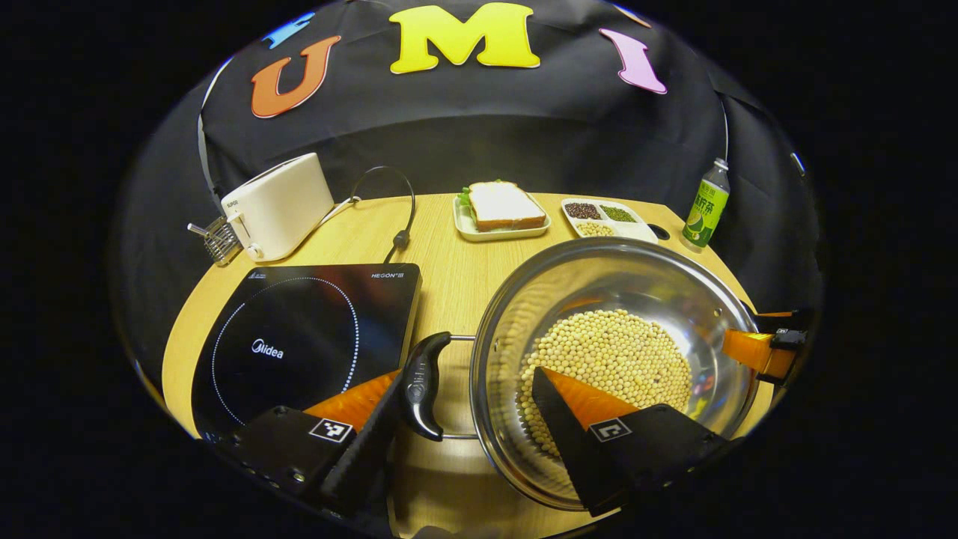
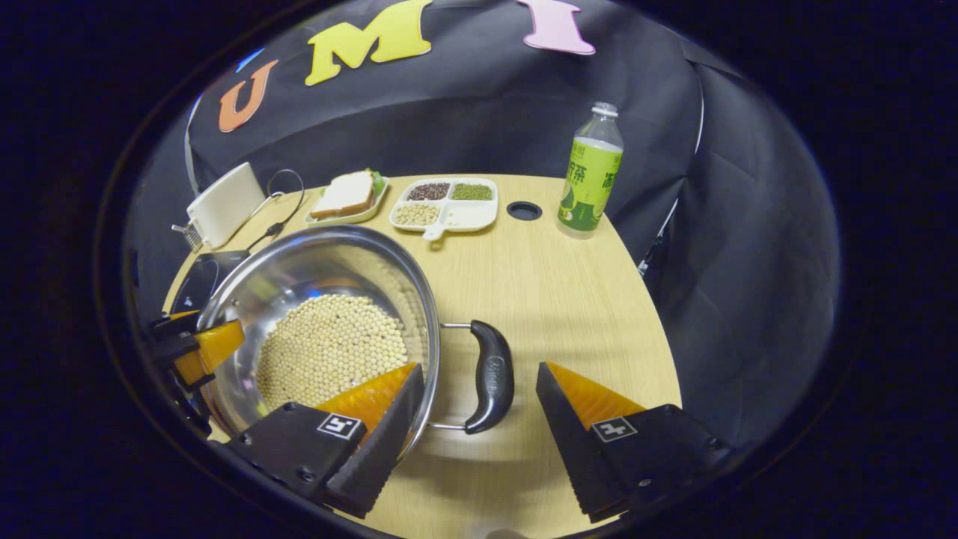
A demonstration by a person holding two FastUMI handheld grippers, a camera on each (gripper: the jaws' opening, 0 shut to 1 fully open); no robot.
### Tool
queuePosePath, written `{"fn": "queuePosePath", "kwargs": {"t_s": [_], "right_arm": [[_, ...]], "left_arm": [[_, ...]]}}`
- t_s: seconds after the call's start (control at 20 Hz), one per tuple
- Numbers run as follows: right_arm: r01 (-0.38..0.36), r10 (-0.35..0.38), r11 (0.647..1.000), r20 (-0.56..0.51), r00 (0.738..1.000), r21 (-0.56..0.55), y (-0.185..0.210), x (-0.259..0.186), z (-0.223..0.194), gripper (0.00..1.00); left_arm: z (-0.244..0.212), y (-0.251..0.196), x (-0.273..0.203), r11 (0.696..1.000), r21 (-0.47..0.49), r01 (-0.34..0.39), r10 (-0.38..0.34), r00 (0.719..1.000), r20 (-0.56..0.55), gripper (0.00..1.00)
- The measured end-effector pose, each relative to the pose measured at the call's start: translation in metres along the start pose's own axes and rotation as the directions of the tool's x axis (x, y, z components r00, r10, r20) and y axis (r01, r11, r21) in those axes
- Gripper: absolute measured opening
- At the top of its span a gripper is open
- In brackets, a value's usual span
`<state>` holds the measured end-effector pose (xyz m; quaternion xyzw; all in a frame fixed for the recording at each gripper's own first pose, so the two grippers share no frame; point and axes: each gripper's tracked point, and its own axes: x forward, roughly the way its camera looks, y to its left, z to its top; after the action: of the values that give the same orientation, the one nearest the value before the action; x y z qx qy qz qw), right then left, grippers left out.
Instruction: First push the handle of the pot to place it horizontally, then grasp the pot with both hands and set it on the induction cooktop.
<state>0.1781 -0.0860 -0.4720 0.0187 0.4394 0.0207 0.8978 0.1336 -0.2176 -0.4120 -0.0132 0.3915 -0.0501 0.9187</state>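
1. Left gripper view has your left gripper [image 1: 464,408] wide open, straddling the pot's [image 1: 610,359] left handle [image 1: 423,383] and rim; nothing is pinched yet.
2. Right gripper view: your right gripper [image 2: 475,404] is also wide open around the right handle [image 2: 490,376], with one finger inside the rim above the soybeans [image 2: 329,348].
3. Both handles look flat and level, so I judge the push done. Close both jaws together and evenly, then lift level.
4. The pot sits on the tabletop [image 1: 456,277] just right of the induction cooktop [image 1: 307,337]; its handle-to-handle axis runs left to right.
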Motion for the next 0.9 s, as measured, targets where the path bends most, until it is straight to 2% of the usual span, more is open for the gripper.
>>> {"fn": "queuePosePath", "kwargs": {"t_s": [0.05,0.15,0.3,0.35,0.4,0.5,0.55,0.8,0.9], "right_arm": [[0.007,-0.007,1.0,0.001,1.0,0.002,0.0,0.003,0.001,0.96],[0.012,-0.012,1.0,-0.011,1.0,0.004,0.003,0.005,0.0,0.99],[-0.021,0.021,1.0,-0.024,0.999,0.014,0.013,0.008,-0.004,0.96],[-0.034,0.035,0.999,-0.04,0.999,0.024,0.016,0.008,-0.007,0.93],[-0.037,0.038,0.999,-0.047,0.998,0.031,0.017,0.011,-0.011,0.89],[-0.03,0.032,0.999,-0.052,0.998,0.033,0.013,0.01,-0.015,0.84],[-0.029,0.031,0.999,-0.051,0.998,0.037,0.013,0.01,-0.013,0.77],[-0.035,0.037,0.999,-0.068,0.997,0.03,0.013,0.01,-0.015,0.71],[-0.042,0.044,0.998,-0.039,0.998,0.052,0.014,0.01,-0.012,0.7]], "left_arm": [[-0.001,0.001,0.002,1.0,0.01,-0.009,0.009,1.0,-0.001,0.99],[-0.001,0.001,0.005,0.999,0.043,-0.024,0.024,1.0,0.0,0.98],[-0.001,0.004,0.006,0.996,0.072,-0.057,0.058,0.998,-0.008,0.96],[-0.002,0.006,0.007,0.995,0.074,-0.066,0.067,0.998,-0.01,0.82],[-0.002,0.005,0.007,0.996,0.071,-0.061,0.062,0.998,-0.013,0.89],[-0.005,0.009,0.007,0.995,0.077,-0.064,0.066,0.998,-0.02,0.84],[-0.004,0.007,0.009,0.995,0.079,-0.057,0.059,0.998,-0.018,0.77],[-0.006,0.007,0.006,0.996,0.07,-0.055,0.057,0.998,-0.03,0.74],[-0.007,0.007,0.007,0.997,0.061,-0.054,0.056,0.998,-0.028,0.73]]}}
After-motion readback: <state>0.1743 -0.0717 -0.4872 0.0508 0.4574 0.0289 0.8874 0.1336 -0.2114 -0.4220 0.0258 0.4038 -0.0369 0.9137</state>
